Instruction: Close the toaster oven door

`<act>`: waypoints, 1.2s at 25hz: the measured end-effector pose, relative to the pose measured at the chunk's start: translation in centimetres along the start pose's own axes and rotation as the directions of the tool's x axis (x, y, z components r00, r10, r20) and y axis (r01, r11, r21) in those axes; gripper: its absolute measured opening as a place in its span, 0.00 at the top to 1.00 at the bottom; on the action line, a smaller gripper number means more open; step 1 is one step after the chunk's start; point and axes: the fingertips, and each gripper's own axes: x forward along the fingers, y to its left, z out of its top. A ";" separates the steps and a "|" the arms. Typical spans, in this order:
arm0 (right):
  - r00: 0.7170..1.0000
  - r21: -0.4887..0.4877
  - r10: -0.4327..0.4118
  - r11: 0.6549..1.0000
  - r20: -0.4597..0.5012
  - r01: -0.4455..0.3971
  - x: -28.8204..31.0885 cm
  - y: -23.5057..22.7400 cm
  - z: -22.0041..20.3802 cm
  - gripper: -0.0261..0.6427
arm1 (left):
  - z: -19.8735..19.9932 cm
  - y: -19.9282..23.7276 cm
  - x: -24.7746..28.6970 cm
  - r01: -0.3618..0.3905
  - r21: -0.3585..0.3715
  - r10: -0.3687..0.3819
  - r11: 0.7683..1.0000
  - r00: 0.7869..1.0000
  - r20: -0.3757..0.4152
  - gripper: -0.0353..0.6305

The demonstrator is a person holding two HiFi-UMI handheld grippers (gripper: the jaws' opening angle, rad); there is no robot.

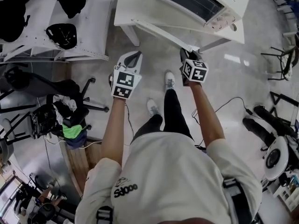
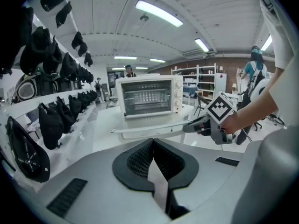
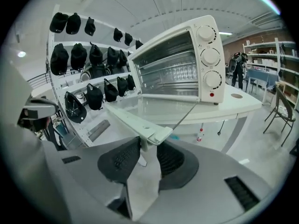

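White table (image 1: 140,13) held the toaster oven (image 3: 187,64). Its door (image 3: 159,108) lay open, about flat. Only the right gripper view showed the grip up close. The right gripper (image 3: 148,148) pinched the end of the door's handle (image 3: 154,133) between its pads. The left gripper view showed the left gripper (image 2: 153,149) with its jaws pressed together on nothing, back from the oven. From above, the head view showed both grippers side by side.

toaster oven (image 1: 202,2) cropped at top edge
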 end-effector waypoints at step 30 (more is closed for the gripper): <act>0.966 0.039 -0.001 0.999 0.257 -0.009 -5.9 -4.8 22.1 0.82 | 18.2 -0.5 3.5 0.062 0.052 -0.073 0.997 0.965 0.251 0.92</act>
